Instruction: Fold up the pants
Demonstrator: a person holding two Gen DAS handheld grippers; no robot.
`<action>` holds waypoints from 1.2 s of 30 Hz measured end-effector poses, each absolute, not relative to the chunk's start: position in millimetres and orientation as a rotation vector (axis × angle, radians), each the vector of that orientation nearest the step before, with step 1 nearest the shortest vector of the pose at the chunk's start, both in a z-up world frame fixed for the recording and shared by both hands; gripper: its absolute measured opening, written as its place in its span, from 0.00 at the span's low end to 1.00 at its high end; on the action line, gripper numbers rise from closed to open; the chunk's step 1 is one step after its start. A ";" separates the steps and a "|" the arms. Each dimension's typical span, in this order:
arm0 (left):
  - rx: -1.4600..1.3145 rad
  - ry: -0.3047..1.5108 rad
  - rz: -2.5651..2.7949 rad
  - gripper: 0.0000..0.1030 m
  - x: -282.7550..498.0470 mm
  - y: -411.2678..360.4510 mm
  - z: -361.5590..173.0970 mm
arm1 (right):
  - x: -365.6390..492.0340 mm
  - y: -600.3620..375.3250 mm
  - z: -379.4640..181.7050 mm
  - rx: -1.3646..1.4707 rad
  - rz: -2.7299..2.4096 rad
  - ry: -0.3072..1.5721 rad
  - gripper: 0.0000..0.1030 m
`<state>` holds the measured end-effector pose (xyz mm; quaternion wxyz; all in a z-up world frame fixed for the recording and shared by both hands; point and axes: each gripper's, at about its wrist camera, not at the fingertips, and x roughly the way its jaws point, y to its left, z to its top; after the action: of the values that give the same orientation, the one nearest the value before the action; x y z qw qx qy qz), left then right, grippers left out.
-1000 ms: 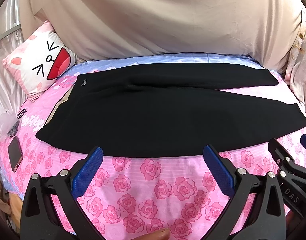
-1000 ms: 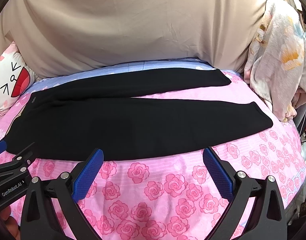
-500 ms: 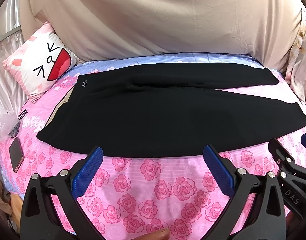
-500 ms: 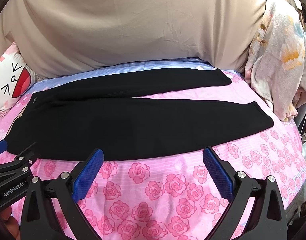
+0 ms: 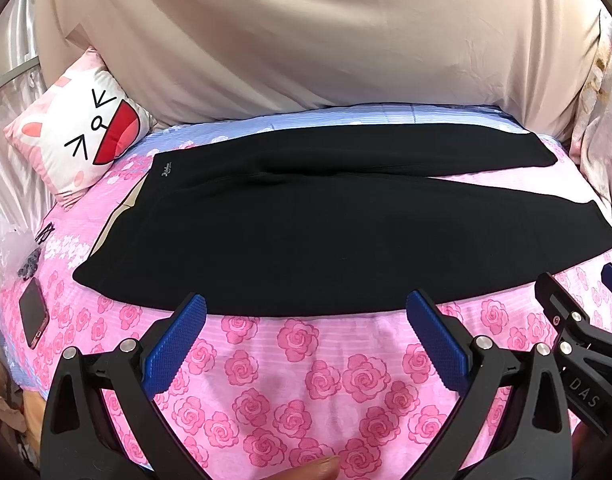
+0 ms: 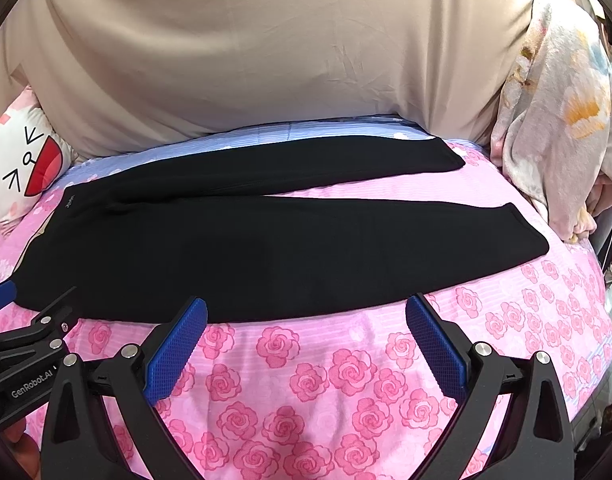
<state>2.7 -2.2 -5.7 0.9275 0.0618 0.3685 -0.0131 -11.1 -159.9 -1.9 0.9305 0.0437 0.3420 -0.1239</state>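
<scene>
Black pants (image 5: pixel 325 232) lie flat on a pink rose-print bedspread (image 5: pixel 306 380), waistband at the left, both legs spread toward the right. They also show in the right wrist view (image 6: pixel 286 248). My left gripper (image 5: pixel 306 320) is open and empty, hovering just in front of the near edge of the pants. My right gripper (image 6: pixel 306 320) is open and empty, also just short of the near leg's edge. Each gripper shows at the edge of the other's view: the right one (image 5: pixel 585 320), the left one (image 6: pixel 26 320).
A cartoon-face pillow (image 5: pixel 82 136) lies at the back left. A phone (image 5: pixel 33 312) lies on the bed's left edge. A beige sheet (image 5: pixel 306 40) hangs behind the bed. A floral cloth (image 6: pixel 557 120) hangs at the right.
Both grippers have drifted very slightly; the pants have not moved and both grippers stay open.
</scene>
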 end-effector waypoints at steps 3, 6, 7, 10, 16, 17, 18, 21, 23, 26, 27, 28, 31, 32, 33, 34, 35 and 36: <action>0.131 0.753 -0.028 0.95 3.2 -3.7 -5.1 | -10.4 -160.1 -1.5 0.090 -0.252 0.698 0.95; 0.134 0.754 -0.026 0.95 3.7 -4.8 -5.1 | -10.5 -159.4 -2.7 0.088 -0.251 0.698 0.95; 0.133 0.755 -0.025 0.95 4.4 -4.9 -5.1 | -10.2 -159.3 -2.8 0.088 -0.250 0.699 0.95; 0.134 0.757 -0.022 0.95 5.1 -4.5 -5.5 | -9.1 -158.5 -3.1 0.085 -0.248 0.701 0.95; 0.139 0.755 -0.025 0.95 5.5 -4.1 -5.7 | -9.1 -158.3 -3.7 0.088 -0.249 0.700 0.95; 0.142 0.755 -0.020 0.95 5.7 -4.2 -5.9 | -8.8 -158.4 -3.3 0.087 -0.249 0.701 0.95; 0.145 0.755 -0.013 0.95 5.8 -4.5 -6.4 | -9.0 -158.5 -3.3 0.087 -0.247 0.701 0.95; 0.144 0.761 -0.015 0.95 6.4 -4.4 -7.1 | -8.9 -158.9 -3.3 0.087 -0.248 0.701 0.95; 0.145 0.758 -0.015 0.95 6.4 -4.2 -6.9 | -8.7 -158.7 -3.4 0.086 -0.247 0.702 0.95; 0.143 0.757 -0.016 0.95 6.3 -3.4 -6.5 | -8.8 -159.1 -3.4 0.086 -0.249 0.702 0.95; 0.144 0.758 -0.015 0.95 6.5 -3.5 -6.6 | -8.8 -159.0 -3.5 0.086 -0.249 0.703 0.95; 0.143 0.757 -0.016 0.95 6.2 -3.3 -6.7 | -8.9 -159.0 -3.8 0.087 -0.248 0.704 0.95; 0.142 0.759 -0.014 0.95 6.6 -2.5 -7.0 | -8.5 -158.6 -4.4 0.084 -0.248 0.705 0.95; 0.143 0.760 -0.013 0.95 6.7 -2.2 -7.2 | -8.5 -158.4 -4.6 0.084 -0.248 0.706 0.95; 0.144 0.760 -0.012 0.95 6.8 -2.3 -7.2 | -8.4 -158.1 -4.9 0.084 -0.248 0.706 0.95; 0.145 0.760 -0.010 0.95 7.3 -2.6 -7.4 | -8.3 -158.0 -4.9 0.084 -0.248 0.706 0.95; 0.145 0.757 -0.008 0.95 7.3 -2.1 -7.4 | -7.5 -158.0 -5.3 0.084 -0.248 0.707 0.95; 0.145 0.754 -0.007 0.95 7.6 -1.5 -7.5 | -7.1 -157.8 -5.8 0.084 -0.248 0.708 0.95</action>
<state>7.6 -1.5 -7.5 0.9272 0.0708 0.3677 -0.0035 -7.1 -157.8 -5.8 0.9296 0.0411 0.3456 -0.1212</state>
